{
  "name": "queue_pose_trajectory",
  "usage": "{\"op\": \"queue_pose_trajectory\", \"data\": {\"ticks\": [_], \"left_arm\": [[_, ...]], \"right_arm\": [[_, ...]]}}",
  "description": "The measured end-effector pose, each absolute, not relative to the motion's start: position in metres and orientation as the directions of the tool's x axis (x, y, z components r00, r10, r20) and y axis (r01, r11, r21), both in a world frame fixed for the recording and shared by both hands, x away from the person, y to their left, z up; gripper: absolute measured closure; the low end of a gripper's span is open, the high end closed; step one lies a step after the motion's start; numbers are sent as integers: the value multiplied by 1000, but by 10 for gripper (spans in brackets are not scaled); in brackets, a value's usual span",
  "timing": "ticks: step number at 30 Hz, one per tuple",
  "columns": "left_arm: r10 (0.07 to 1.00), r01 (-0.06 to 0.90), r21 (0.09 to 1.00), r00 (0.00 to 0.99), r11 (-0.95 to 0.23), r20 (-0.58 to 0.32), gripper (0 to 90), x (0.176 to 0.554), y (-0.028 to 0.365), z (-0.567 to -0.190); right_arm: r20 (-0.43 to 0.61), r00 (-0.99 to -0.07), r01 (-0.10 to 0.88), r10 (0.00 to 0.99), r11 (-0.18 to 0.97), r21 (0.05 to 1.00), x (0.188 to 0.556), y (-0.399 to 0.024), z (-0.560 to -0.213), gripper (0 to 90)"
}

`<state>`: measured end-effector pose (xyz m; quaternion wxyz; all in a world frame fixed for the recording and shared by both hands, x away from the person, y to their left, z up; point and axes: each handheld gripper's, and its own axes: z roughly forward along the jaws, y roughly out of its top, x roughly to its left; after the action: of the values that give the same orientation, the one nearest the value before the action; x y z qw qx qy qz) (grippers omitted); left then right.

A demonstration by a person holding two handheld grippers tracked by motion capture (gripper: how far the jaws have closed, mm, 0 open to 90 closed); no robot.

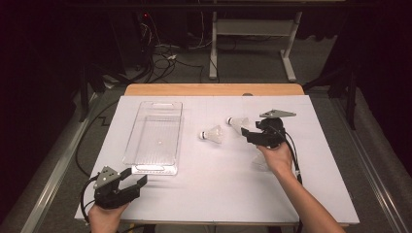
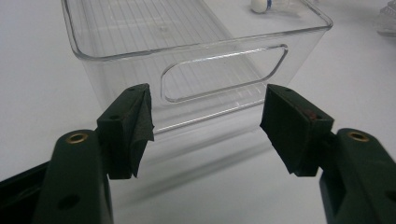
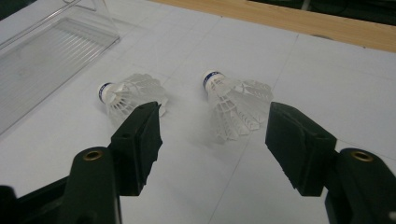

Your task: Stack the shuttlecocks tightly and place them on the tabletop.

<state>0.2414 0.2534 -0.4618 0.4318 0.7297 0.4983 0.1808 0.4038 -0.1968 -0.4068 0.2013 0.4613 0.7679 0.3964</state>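
Right gripper: I see its fingers wide apart, empty, shuttlecock centre frame just ahead.
Left gripper: fingers spread, empty, facing clear bin.

Work surface: a white sheet covering most of a light wooden table, whose bare far edge shows as a tan strip. Beyond it, a grey floor with a tangle of cables at left (loose, unbundled). A white-framed stand sits farther back on two feet. Room surroundings dark; light falls mainly on the table. Metal rails run along both sides of the floor.
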Motion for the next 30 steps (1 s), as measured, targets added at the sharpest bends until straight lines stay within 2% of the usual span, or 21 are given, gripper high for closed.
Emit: {"op": "queue_pose_trajectory", "data": {"ticks": [17, 30], "left_arm": [[883, 571, 811, 438, -130, -168, 346, 242, 254, -462], [883, 572, 808, 440, -137, -162, 346, 242, 253, -462]], "right_arm": [[55, -470, 621, 881, 286, 730, 426, -191, -402, 416], [64, -473, 680, 879, 317, 661, 443, -177, -404, 488]]}}
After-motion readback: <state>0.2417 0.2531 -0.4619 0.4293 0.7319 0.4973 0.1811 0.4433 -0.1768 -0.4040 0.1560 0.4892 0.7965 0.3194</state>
